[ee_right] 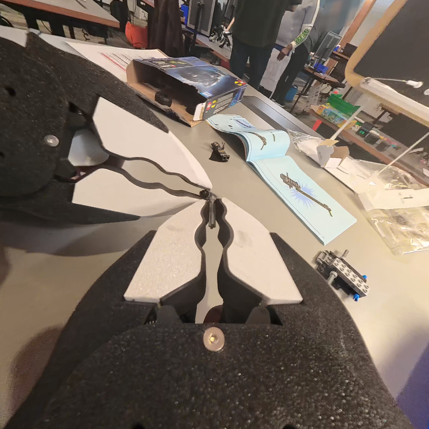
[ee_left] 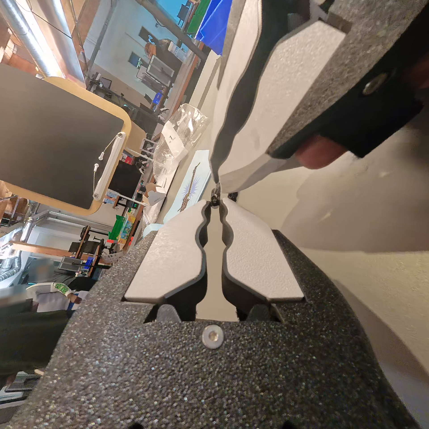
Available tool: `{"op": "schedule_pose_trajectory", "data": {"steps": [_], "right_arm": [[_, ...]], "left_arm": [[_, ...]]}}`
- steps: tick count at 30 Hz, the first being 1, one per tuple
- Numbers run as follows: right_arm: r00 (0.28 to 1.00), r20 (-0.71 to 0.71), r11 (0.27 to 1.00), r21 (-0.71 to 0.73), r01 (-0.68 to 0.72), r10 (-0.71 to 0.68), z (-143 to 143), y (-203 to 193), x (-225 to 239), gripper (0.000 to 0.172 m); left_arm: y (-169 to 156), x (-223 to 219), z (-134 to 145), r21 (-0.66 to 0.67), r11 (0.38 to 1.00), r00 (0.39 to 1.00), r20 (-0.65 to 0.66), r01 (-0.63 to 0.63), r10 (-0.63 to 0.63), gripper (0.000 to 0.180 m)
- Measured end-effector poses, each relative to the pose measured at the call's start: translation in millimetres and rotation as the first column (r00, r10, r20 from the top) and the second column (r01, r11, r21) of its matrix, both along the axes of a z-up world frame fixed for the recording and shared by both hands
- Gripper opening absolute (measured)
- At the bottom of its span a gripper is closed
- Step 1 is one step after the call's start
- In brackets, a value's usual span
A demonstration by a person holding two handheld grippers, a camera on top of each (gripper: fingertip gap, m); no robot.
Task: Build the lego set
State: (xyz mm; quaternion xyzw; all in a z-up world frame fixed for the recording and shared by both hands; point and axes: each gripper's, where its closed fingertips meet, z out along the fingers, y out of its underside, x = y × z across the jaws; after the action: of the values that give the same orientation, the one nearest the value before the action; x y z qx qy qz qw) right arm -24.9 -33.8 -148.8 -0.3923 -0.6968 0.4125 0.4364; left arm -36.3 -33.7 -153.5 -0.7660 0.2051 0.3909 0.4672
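Lighting: bright, even, from overhead; glare off ceiling tubes (ee_left: pixel 34 39); soft shadows on desk (ee_right: pixel 267 185) beneath both tools; strong wide-angle bending at edges; far tool (ee_right: pixel 204 192) motion-blurred; background soft; mosaic patches over people.

booklet (ee_right: pixel 299 185) on table (ee_right: pixel 243 162), box (ee_right: pixel 185 88) behind, brick assembly (ee_right: pixel 343 274) right

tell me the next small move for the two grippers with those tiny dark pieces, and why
Probably ease the right gripper forward along its dark thin axle into the small black round piece pinched by the left gripper. The two parts already meet tip to tip above the grey table, so a gentle push looks enough to seat them.
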Motion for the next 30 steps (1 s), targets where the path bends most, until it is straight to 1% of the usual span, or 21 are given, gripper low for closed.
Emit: {"op": "schedule_pose_trajectory", "data": {"steps": [9,12,15,19,24,30], "right_arm": [[1.0,-0.016,0.992,0.127,0.005,-0.002,-3,-1,0,0.005],[1.0,-0.002,0.986,0.166,-0.03,0.03,-6,-3,2,0.005],[0.995,0.035,0.976,0.197,-0.097,0.092,-10,-5,5,0.005],[0.978,0.109,0.944,0.262,-0.199,0.176,-17,-9,10,0.005],[0.943,0.214,0.894,0.32,-0.315,0.256,-25,-11,14,0.005],[0.865,0.366,0.842,0.288,-0.456,0.343,-35,-13,18,0.005]], "left_arm": [[-2,3,-3,-0.014,0.999,0.999,-0.019,0.046,-0.046,0.007],[-4,4,-6,-0.032,0.995,0.996,0.006,0.094,-0.094,0.007],[-6,8,-10,-0.059,0.983,0.984,0.053,0.173,-0.17,0.007],[-9,14,-18,-0.121,0.951,0.956,0.112,0.285,-0.272,0.007],[-10,18,-27,-0.2,0.903,0.92,0.189,0.38,-0.345,0.007],[-14,23,-38,-0.289,0.812,0.843,0.362,0.507,-0.397,0.007]]}}
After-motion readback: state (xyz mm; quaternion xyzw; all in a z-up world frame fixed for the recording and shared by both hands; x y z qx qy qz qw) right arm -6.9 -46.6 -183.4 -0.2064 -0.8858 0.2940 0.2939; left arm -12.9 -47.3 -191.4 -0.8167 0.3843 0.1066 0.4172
